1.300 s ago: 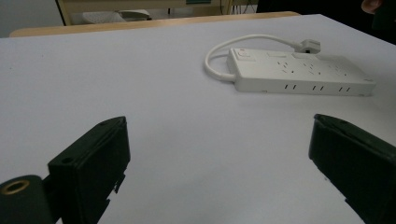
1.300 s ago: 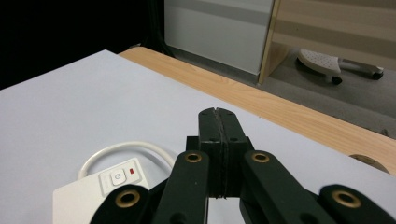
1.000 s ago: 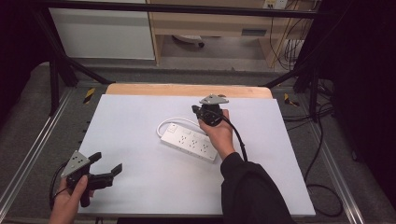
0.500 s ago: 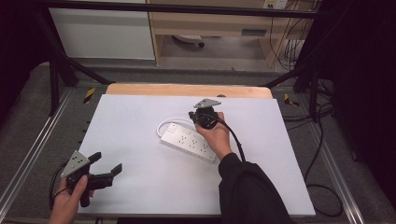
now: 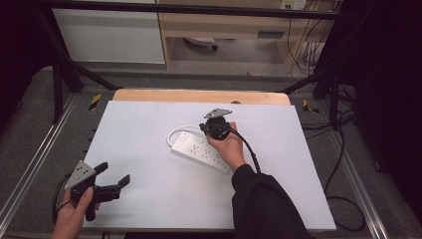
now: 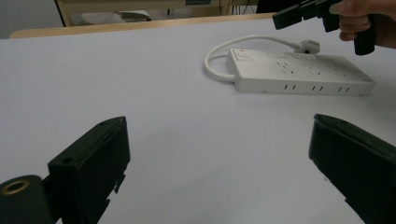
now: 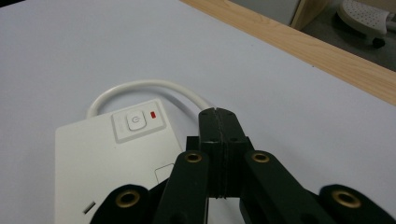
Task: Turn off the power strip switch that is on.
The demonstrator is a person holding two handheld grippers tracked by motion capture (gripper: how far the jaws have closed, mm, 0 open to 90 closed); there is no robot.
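A white power strip (image 5: 201, 152) lies across the middle of the white table top (image 5: 149, 214), its cord looping round the far end. My right gripper (image 5: 206, 128) hovers over that end, jaws shut with nothing between them. In the right gripper view the shut tips (image 7: 218, 116) sit just right of the strip's switch button (image 7: 134, 120) and its red light (image 7: 152, 114). My left gripper (image 5: 113, 173) is held at the near left corner, open and empty. In the left gripper view its jaws (image 6: 219, 158) stand wide apart facing the power strip (image 6: 299, 74) and the right gripper (image 6: 289, 16).
A wooden strip (image 5: 199, 95) borders the table's far edge. Metal rails (image 5: 30, 164) run along both sides. Black cables (image 5: 343, 199) lie on the floor to the right. The strip's white plug (image 6: 308, 45) rests on top of the strip.
My right gripper has shifted slightly left and nearer along the strip's far end. The left gripper has stayed put.
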